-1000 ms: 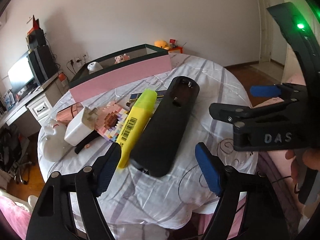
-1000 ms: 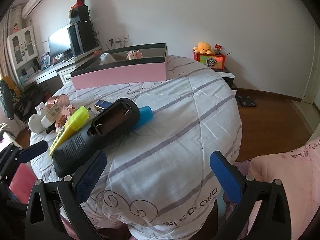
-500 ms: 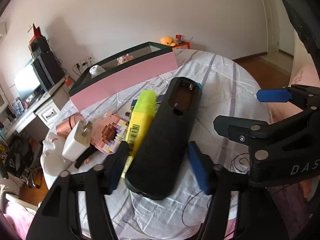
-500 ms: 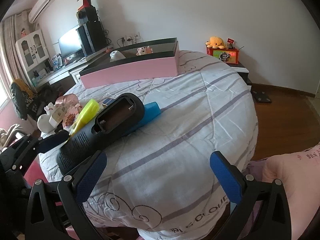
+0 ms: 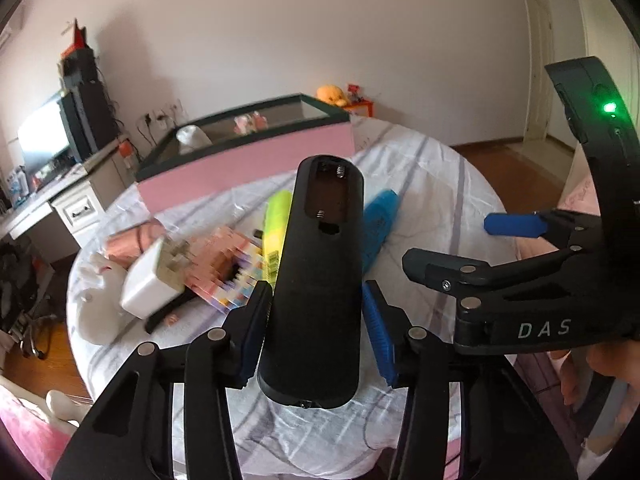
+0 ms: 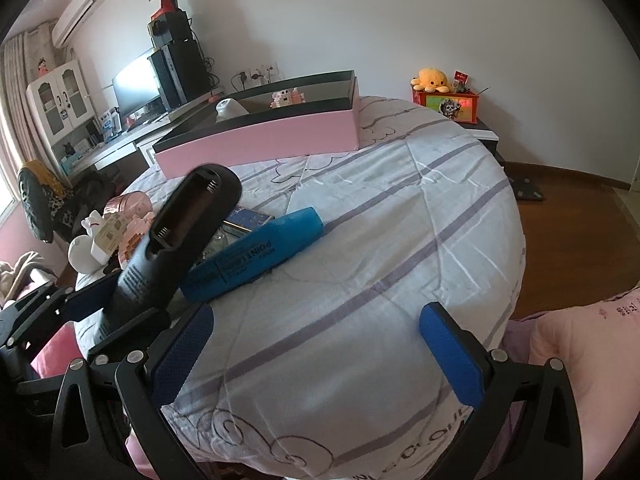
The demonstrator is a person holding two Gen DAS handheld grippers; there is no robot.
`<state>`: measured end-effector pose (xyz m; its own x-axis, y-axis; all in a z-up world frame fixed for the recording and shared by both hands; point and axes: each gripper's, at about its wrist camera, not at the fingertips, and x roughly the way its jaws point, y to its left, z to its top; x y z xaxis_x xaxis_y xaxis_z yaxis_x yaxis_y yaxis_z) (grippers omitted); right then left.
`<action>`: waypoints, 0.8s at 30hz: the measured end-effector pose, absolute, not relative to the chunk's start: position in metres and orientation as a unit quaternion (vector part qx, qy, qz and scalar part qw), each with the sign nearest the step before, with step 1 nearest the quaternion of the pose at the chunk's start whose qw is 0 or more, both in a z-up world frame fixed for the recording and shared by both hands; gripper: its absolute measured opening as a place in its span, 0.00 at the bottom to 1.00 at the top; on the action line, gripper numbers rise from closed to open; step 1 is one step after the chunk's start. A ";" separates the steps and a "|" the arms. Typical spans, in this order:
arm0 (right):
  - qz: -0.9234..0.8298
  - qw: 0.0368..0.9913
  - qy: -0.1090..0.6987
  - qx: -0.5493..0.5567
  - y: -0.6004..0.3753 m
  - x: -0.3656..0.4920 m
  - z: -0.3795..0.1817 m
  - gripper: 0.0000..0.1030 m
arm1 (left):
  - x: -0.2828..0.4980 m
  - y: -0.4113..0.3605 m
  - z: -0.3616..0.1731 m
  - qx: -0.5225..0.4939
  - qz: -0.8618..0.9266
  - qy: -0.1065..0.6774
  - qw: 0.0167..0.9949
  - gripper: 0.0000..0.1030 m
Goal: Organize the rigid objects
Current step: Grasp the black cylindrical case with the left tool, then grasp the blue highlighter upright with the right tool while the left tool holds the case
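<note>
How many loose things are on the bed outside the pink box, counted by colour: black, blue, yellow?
Black: 1, the remote
Blue: 1, the marker
Yellow: 1, the highlighter
Total: 3
The other pieces to the left are too blurred to sort by colour.

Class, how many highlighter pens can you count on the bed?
2: a yellow highlighter left of the black remote, a blue highlighter right of it. Clutter may hide others.

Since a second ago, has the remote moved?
Yes. The remote, clamped in the left gripper, has its far end lifted off the bedspread toward the pink box, uncovering the blue marker.
</note>
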<state>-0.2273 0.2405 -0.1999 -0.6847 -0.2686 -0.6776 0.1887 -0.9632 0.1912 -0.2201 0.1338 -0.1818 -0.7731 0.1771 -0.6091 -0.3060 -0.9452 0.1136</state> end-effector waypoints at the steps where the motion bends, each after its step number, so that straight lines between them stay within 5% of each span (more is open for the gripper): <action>1: -0.916 0.126 -0.054 0.376 0.239 -0.228 -0.199 1.00 | -0.220 0.132 -0.180 -0.309 0.936 0.105 0.131 0.45; 24: -0.910 0.117 -0.034 0.396 0.202 -0.242 -0.202 1.00 | -0.233 0.084 -0.192 -0.329 0.933 0.058 0.135 0.44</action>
